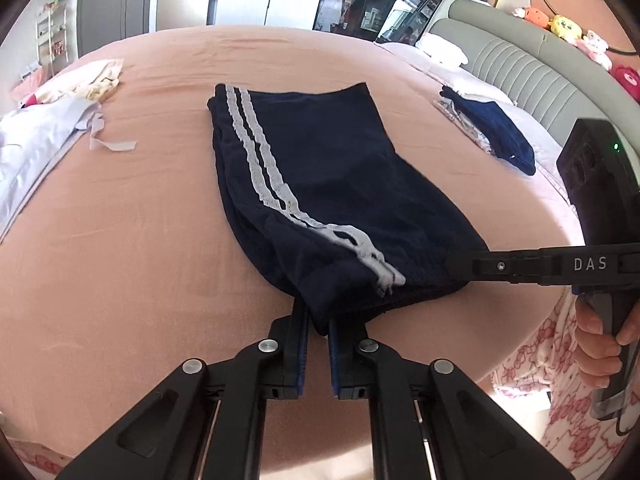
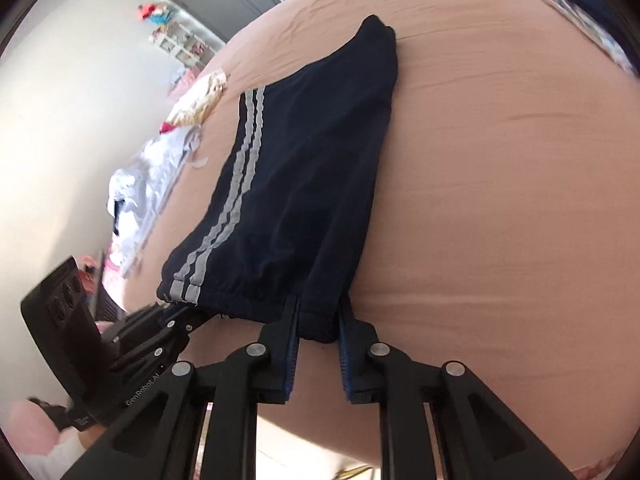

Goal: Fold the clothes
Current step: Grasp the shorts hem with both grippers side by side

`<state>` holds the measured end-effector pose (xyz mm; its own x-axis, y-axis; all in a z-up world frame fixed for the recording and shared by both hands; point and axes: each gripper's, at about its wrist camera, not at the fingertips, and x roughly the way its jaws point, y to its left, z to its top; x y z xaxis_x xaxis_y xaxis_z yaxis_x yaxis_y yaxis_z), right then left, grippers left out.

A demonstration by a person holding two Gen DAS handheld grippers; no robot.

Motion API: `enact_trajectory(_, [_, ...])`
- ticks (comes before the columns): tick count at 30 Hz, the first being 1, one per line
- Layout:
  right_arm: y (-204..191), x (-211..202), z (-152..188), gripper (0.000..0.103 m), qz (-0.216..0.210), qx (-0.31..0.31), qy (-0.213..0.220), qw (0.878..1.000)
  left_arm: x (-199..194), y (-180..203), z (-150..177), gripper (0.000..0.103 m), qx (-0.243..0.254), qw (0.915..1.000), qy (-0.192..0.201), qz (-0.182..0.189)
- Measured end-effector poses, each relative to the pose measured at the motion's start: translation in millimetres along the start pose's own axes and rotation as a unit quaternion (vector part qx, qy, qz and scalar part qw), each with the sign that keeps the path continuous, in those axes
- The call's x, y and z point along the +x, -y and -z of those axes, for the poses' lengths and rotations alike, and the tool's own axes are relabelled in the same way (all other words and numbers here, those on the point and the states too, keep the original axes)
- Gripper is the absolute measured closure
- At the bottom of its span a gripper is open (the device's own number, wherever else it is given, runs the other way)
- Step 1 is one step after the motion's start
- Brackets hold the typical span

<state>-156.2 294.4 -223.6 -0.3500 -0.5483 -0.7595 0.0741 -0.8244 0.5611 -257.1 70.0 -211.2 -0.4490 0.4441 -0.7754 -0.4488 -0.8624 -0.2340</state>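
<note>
Left wrist view: my left gripper (image 1: 318,330) has its jaws drawn narrow on the near corner of the dark blue trousers (image 1: 320,184), the cloth bunched and pinched between the blue pads (image 1: 303,344). The trousers lie folded lengthwise on the pink bed (image 1: 132,208), their two white side stripes (image 1: 260,164) running from the far end down to the near hem. My right gripper (image 1: 476,266) enters from the right, its tip at the other near corner of the same hem; a hand (image 1: 596,330) in a flowered sleeve (image 1: 560,360) grips its handle. Pale clothes (image 1: 36,148) lie heaped at the left edge of the bed, and another dark blue garment (image 1: 496,132) rests at the right, near the grey padded headboard (image 1: 532,76). Right wrist view: my right gripper (image 2: 318,330) likewise has its jaws narrow on the elastic hem of the trousers (image 2: 316,168), with the cloth caught between them; the left gripper (image 2: 192,316) meets the hem at the striped corner. The near hem sits at the near edge of the bed (image 2: 500,200), and the rest lies flat on the sheet.
</note>
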Motion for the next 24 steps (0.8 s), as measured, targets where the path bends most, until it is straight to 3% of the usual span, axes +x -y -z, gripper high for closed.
enact_trajectory(6, [3.3, -15.8, 13.9, 0.09, -0.023, 0.03, -0.007, 0.999, -16.4, 9.7, 11.2, 0.096, 0.001, 0.9995, -0.029, 0.009])
enact_trajectory(13, [5.3, -33.0, 31.9, 0.09, -0.042, 0.063, -0.019, 0.997, -25.2, 5.6, 22.6, 0.096, -0.039, 0.9972, -0.045, 0.046])
enact_trajectory(19, [-10.3, -40.6, -16.6, 0.087, -0.061, 0.04, 0.006, 0.997, -32.5, -13.6, -11.9, 0.096, -0.113, 0.9872, -0.045, 0.102])
enact_trajectory(24, [-7.9, -25.5, -75.3, 0.087, -0.058, 0.051, 0.007, 0.997, -9.6, -36.8, -60.1, 0.096, -0.167, 0.9776, -0.041, 0.12])
